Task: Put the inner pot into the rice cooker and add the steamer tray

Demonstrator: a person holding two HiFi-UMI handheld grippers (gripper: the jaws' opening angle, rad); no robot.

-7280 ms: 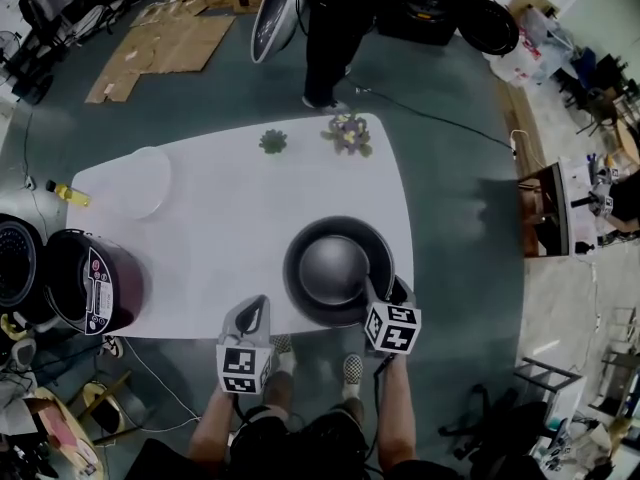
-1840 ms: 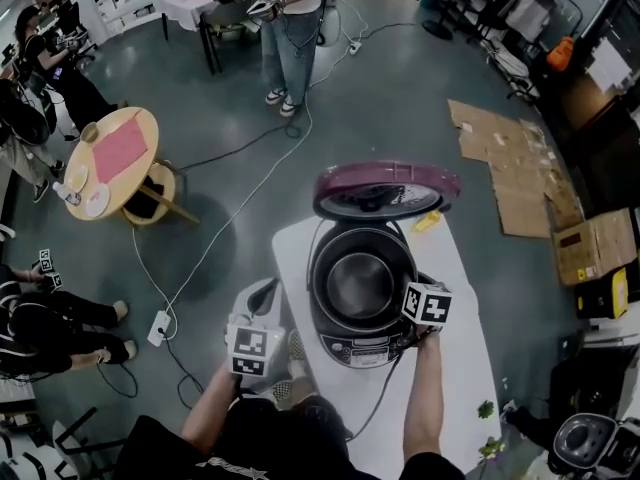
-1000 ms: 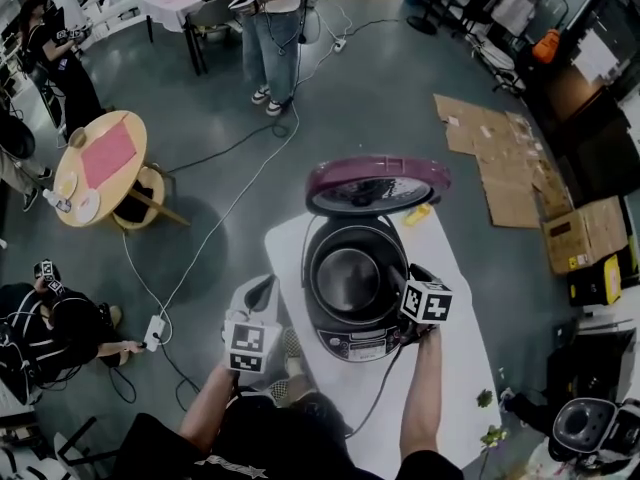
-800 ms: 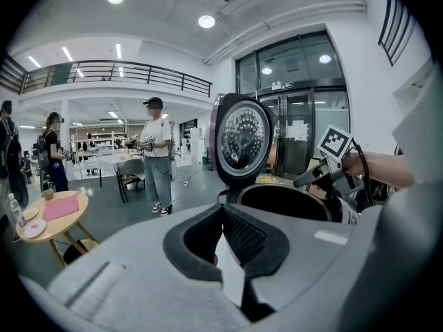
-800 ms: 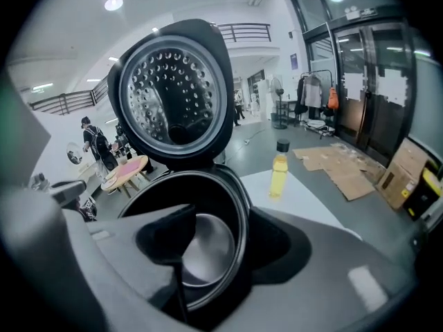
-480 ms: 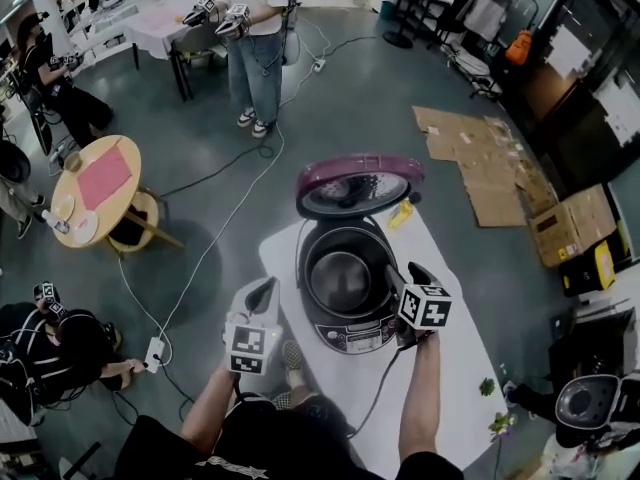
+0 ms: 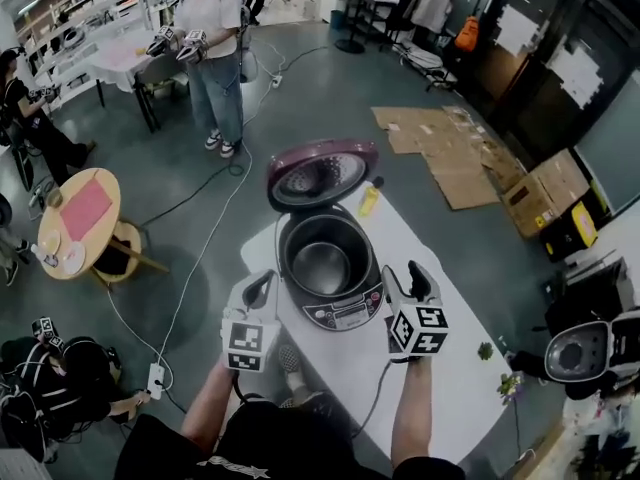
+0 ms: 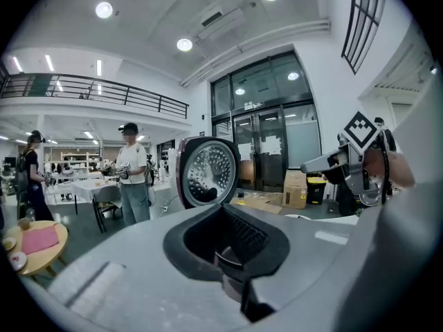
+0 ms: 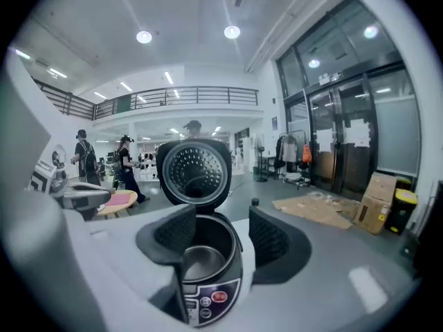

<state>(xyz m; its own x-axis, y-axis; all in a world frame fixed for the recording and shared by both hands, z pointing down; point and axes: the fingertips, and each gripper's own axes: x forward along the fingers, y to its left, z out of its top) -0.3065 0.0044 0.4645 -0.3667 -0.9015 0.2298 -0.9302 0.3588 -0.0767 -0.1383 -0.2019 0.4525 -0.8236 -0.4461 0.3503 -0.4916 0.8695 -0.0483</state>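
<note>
Inner pot sits seated inside the rice cooker; lid is upright and open. The cooker stands at the far end of the white table. Right gripper hangs just beside the cooker, jaws apart, empty. Left gripper is off the table edge, jaws together on nothing. Steamer tray is not in view. Risk: reaching for it could catch the cooker's cable or bump the lid shut.

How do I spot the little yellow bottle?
Find the long white table in the middle of the room; a rice cooker stands on it with its purple lid up. The yellow bottle sits on the table just past the cooker, beside that lid. It is the only yellow thing on the table, and it has a dark cap.
</note>
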